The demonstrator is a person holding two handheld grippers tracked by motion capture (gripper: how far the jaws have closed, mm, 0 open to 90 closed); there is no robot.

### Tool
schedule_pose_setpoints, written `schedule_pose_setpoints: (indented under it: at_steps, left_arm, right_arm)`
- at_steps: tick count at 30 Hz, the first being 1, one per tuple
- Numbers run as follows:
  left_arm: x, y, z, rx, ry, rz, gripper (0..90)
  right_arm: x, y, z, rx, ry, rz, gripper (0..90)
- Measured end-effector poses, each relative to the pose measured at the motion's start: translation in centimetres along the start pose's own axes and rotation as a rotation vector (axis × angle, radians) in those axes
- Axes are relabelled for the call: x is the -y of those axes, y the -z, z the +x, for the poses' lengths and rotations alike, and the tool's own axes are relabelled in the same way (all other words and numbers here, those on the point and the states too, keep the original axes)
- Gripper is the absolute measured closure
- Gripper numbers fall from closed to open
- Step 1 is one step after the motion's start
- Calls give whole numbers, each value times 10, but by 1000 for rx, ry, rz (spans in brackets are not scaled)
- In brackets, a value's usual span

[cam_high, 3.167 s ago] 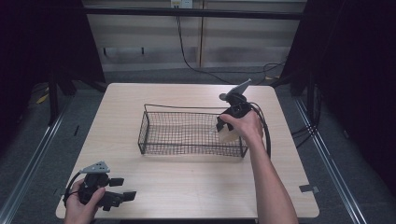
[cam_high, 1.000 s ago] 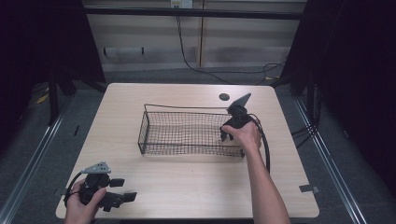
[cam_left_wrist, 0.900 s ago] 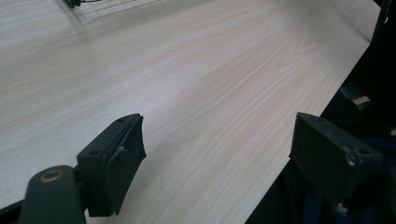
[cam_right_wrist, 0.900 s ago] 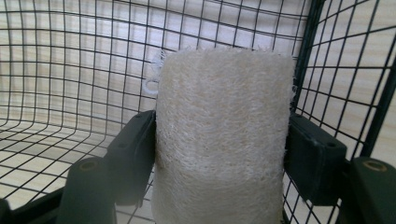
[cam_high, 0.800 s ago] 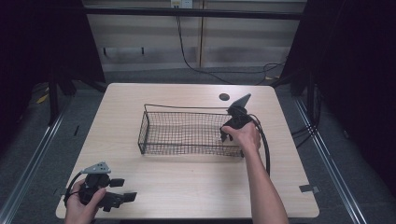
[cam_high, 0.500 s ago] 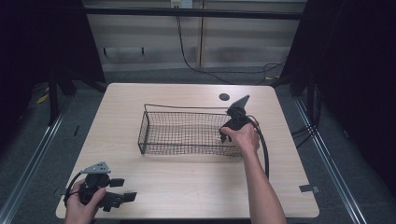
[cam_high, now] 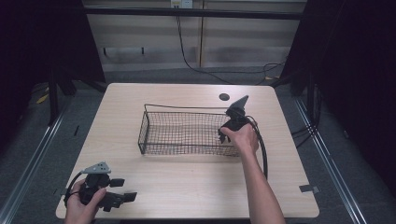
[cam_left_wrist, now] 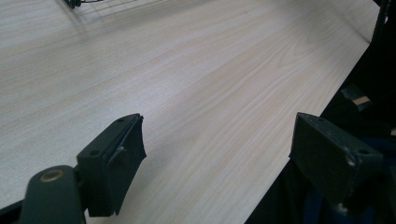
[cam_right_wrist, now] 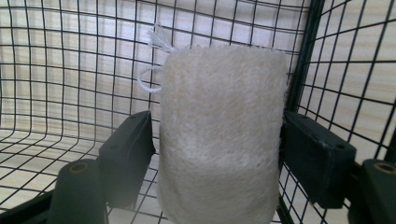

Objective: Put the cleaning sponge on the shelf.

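A black wire basket (cam_high: 182, 108) stands in the middle of the wooden table (cam_high: 187, 177). My right gripper (cam_high: 223, 136) reaches down into its right end. In the right gripper view a beige fibrous pad (cam_right_wrist: 219, 107) with a white string loop stands between the jaws of my right gripper (cam_right_wrist: 217, 140), in the basket's corner (cam_right_wrist: 303, 56). Those jaws have just been opening, and the pads stand beside the beige pad without squeezing it. My left gripper (cam_high: 123, 189) rests at the table's front left corner, open and empty, seen as the left gripper (cam_left_wrist: 217, 140) over the table's edge.
A round black hole (cam_high: 224, 97) lies in the table behind the basket. A piece of tape (cam_high: 308, 189) sticks near the front right edge. The right gripper's cable (cam_high: 262, 149) loops beside the forearm. Bare wood (cam_left_wrist: 187, 84) lies between the left gripper and the basket.
Since the earliest frame the right gripper has come down from above the basket's right rim into its right end. In the last second neither hand has visibly moved.
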State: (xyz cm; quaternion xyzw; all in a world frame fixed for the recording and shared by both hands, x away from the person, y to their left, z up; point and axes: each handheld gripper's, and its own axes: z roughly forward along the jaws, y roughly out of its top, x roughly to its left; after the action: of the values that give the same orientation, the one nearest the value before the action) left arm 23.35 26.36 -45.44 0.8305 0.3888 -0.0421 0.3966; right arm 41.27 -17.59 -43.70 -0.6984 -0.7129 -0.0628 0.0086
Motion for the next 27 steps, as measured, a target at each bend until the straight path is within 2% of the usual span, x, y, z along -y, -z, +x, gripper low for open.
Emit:
schedule_pose_setpoints:
  at_steps: [10, 12, 17, 20, 21, 27]
  left_arm:
    - [0, -1, 0, -6, 3, -7, 174]
    - [0, -1, 0, -5, 1, -2, 174]
    - [0, -1, 0, -6, 3, -7, 174]
    - [0, -1, 0, -6, 3, -3, 174]
    - [0, -1, 0, -6, 1, -2, 173]
    - [0, -1, 0, -9, 1, 0, 174]
  right_arm:
    - [3, 7, -1, -25, 19, -21, 217]
    - [3, 10, 0, -19, 20, -29, 215]
    - [4, 16, -3, -46, 17, -40, 226]
    - [6, 19, -6, -64, 32, -44, 215]
    - [6, 20, -6, -66, 51, -56, 204]
    - [10, 25, -8, -91, 63, -66, 192]
